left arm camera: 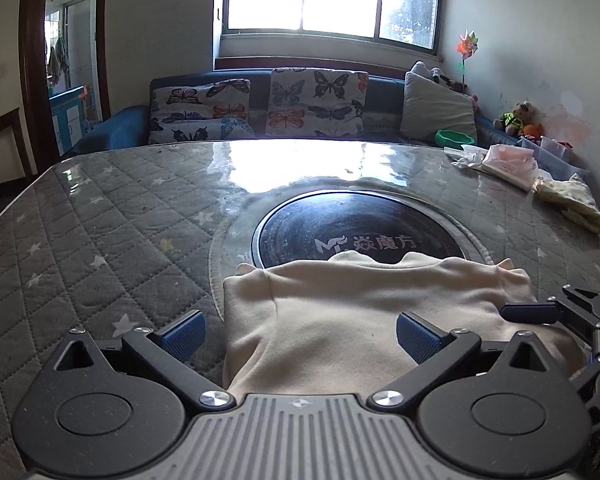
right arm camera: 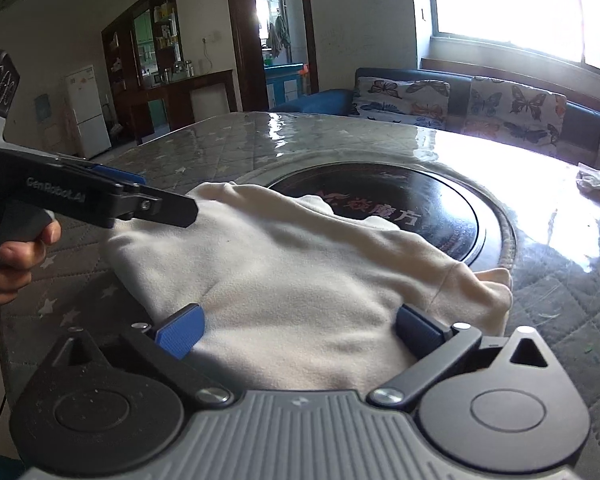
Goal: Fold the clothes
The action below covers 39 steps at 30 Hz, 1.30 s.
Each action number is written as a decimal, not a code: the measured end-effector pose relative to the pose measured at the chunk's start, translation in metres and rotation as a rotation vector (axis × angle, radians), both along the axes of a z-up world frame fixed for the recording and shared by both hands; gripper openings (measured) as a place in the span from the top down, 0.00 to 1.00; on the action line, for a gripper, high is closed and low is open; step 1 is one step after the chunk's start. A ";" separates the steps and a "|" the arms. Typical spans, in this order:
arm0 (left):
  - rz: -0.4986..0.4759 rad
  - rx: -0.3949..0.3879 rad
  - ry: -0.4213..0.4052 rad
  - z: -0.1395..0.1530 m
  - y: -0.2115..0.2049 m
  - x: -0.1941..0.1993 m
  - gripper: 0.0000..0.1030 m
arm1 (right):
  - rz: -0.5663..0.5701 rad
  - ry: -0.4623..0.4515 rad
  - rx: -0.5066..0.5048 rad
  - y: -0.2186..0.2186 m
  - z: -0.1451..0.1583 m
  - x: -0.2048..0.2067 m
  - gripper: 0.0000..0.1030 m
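Left wrist view: cream fleece top (left arm camera: 364, 312) lying on the quilted star table cover (left arm camera: 100, 220), near edge, collar end reaching over the round black cooktop (left arm camera: 360, 228) in the middle. Left gripper (left arm camera: 300, 334) spread wide, holding nothing, one blue pad (left arm camera: 184, 334) off the cloth on the quilt, the other resting over the fleece. Right gripper (left arm camera: 532, 312) peeking in at the right side.

Right wrist view: same top (right arm camera: 300, 272), already doubled into a thick soft bundle, sleeves tucked, one flap sticking out at the right (right arm camera: 496, 292). Right gripper (right arm camera: 300, 332) also wide and empty, low over the near hem. Left gripper (right arm camera: 156, 204) seen from the side above the far left corner, held by a hand (right arm camera: 12, 256).

Hard to tell the stage: could be partway, with one more fold to go, or done and just being patted flat. Either way, good to keep both sets of pads low and level. For another fold, best to pinch all the layers at the two near corners together, lift evenly, lay down slowly. Fleece thick and floppy, so likely to slip or bunch with a shallow pinch. Loose flap worth tucking in.
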<state>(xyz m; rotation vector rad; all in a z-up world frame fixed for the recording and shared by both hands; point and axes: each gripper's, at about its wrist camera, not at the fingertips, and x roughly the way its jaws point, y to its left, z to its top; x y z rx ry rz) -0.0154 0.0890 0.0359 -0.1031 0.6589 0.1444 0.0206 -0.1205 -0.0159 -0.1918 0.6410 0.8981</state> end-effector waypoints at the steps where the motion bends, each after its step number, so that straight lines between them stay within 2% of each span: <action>1: 0.004 -0.006 0.007 -0.001 0.001 0.003 0.00 | 0.000 0.002 0.002 0.000 0.000 0.000 0.00; 4: 0.014 -0.014 0.017 -0.001 0.002 0.009 0.00 | -0.004 0.000 -0.001 0.000 0.002 -0.001 0.00; 10: 0.024 0.002 0.039 -0.006 0.002 0.015 0.00 | -0.040 -0.072 -0.006 0.001 0.021 0.009 0.00; 18: 0.026 0.006 0.086 -0.019 0.004 0.017 0.00 | -0.109 0.031 -0.068 -0.001 0.004 0.047 0.04; 24: 0.032 -0.019 0.110 -0.026 0.010 0.017 0.00 | -0.100 -0.035 -0.089 0.008 0.025 0.047 0.06; 28: 0.035 -0.023 0.112 -0.026 0.012 0.015 0.00 | -0.114 -0.064 -0.134 0.025 0.033 0.063 0.06; 35: 0.035 -0.026 0.121 -0.027 0.015 0.011 0.00 | -0.182 -0.040 -0.268 0.051 0.013 0.091 0.06; 39: 0.033 -0.025 0.122 -0.026 0.016 0.008 0.00 | -0.199 -0.038 -0.272 0.048 0.011 0.093 0.07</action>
